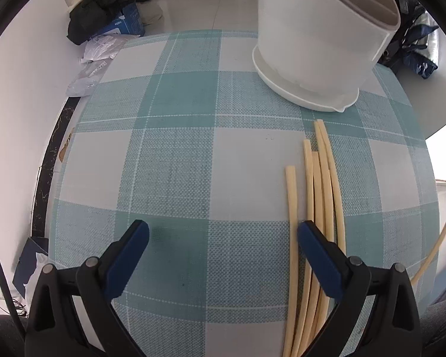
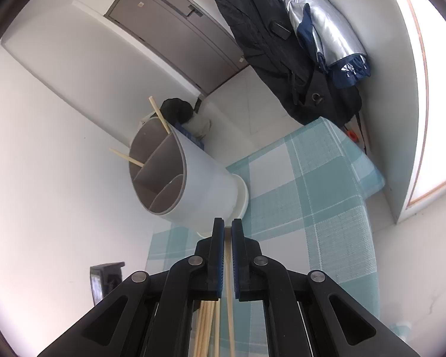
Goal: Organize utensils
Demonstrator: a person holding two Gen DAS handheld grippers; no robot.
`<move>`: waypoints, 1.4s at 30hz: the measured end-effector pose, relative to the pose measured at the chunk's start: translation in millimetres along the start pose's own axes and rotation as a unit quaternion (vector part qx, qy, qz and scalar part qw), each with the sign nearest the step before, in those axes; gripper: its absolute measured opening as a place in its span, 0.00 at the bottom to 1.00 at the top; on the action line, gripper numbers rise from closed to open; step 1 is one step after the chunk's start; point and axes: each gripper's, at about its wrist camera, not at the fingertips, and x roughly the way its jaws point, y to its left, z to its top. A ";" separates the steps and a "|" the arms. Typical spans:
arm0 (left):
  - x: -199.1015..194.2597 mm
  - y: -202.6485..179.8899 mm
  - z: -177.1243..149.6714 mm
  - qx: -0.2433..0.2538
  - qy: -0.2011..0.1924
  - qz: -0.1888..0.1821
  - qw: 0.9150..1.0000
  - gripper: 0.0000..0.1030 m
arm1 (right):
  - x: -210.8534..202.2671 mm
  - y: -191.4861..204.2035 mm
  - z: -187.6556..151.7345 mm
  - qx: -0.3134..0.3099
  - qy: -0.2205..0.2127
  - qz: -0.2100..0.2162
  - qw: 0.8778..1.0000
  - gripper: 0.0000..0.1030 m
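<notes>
Several pale chopsticks [image 1: 321,193] lie side by side on the checked tablecloth [image 1: 178,163], just under the right finger of my left gripper [image 1: 223,232], which is open and holds nothing. Beyond them stands the white utensil holder [image 1: 321,44]. In the right wrist view my right gripper [image 2: 228,223] is shut on a single chopstick [image 2: 229,282] that runs back between its pads. The holder [image 2: 199,184] is just ahead of its tips, with grey dividers inside and two chopsticks [image 2: 159,114] sticking out of it. The bundle on the cloth [image 2: 205,327] shows below the gripper.
The cloth's edge drops off close behind the holder and on the left [image 1: 59,148]. On the floor lie a dark jacket [image 1: 110,3], a blue box [image 1: 128,23] and plastic bags [image 1: 95,59]. Coats [image 2: 282,44] hang by the wall past the table.
</notes>
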 end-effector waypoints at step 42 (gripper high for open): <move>-150.9 24.1 -11.0 0.023 -0.260 -0.156 0.953 0.02 | -29.1 91.9 -48.1 -0.194 -0.082 -0.043 0.977 0.04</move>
